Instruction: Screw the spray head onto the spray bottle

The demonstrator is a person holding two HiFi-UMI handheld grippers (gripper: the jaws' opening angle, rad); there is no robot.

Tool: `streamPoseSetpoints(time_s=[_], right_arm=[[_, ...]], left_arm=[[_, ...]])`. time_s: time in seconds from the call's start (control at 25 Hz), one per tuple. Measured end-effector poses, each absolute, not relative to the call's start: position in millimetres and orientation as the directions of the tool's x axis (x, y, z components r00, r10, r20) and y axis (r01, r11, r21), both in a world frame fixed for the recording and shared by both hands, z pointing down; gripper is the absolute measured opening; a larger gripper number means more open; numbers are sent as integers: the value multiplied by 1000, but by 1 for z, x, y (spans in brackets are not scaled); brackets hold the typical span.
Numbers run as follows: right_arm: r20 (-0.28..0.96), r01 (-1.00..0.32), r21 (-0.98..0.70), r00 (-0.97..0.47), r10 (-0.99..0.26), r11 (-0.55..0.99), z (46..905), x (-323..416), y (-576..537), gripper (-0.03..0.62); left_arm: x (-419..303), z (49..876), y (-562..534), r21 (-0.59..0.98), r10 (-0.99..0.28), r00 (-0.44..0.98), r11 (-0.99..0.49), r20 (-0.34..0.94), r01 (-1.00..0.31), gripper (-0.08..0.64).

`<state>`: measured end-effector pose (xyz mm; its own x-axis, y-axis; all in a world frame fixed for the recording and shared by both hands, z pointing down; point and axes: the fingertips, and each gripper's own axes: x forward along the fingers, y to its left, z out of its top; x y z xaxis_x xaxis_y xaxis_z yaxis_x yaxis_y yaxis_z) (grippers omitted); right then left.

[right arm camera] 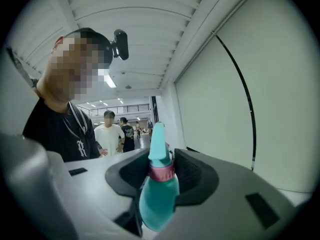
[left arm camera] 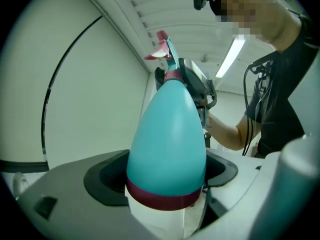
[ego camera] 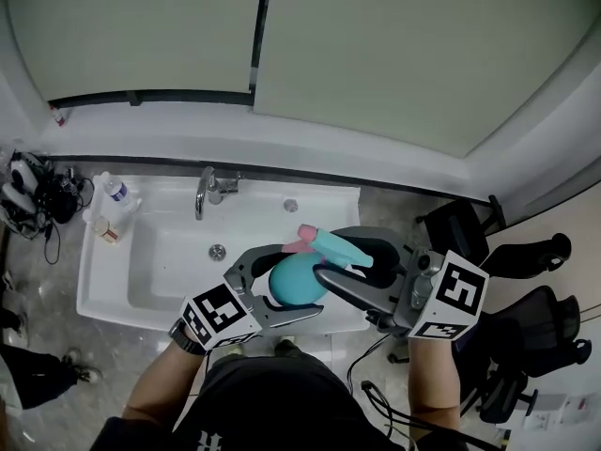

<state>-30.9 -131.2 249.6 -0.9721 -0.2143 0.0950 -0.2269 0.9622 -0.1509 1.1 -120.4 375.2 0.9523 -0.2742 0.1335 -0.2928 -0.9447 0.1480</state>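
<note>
Your two claws fill the lower middle of the head view, each carrying one black-and-white marker cube, and they share a single object. The left claw (ego camera: 293, 287) is clamped on the wide lower body of the one teal egg-shaped plastic spray bottle (ego camera: 296, 280), its dark pads pressed against both sides. In the left gripper view a dark red band (left arm camera: 162, 198) rings the bottle above a white base. The right claw (ego camera: 329, 255) is closed on the one teal spray head (ego camera: 333, 245), with the pads against its pink collar (right arm camera: 162, 172) at the bottle's neck. You cannot tell from these views whether the collar is fully threaded. A pink trigger (ego camera: 302, 240) juts from the head towards the upper left of the frame.

The bottle hangs tilted at the frame's centre, above the front edge of one white sink (ego camera: 103, 280). One chrome tap (ego camera: 208, 189) stands at the sink's back rim, and two small bottles (ego camera: 113, 205) sit on its upper-left corner. Two black office chairs (ego camera: 531, 252) crowd the right edge, well clear of your claws. A tangle of black gear (ego camera: 33, 194) lies at the left edge. In the right gripper view, two people (right arm camera: 115, 130) stand far off in the background.
</note>
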Motion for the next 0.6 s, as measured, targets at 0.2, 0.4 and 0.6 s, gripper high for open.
streamPoseSetpoints(time_s=[0.2,0.4,0.6], right_arm=[[-29,-184,-167,-981,-191,969,238,-30,-128,149],[13,-307,-160,-951,-309,938,241,-31,-139,149],[97,-597,-145,-802,-589,789,253,-24,-165,147]], left_arm=[[6,364,-115,204,-203,978,-956,53,-209,422],[2,365,-128,141,-293,952,-942,89,-303,422],[-10,374,-158,-3,-541,824,-836,167,-549,422]])
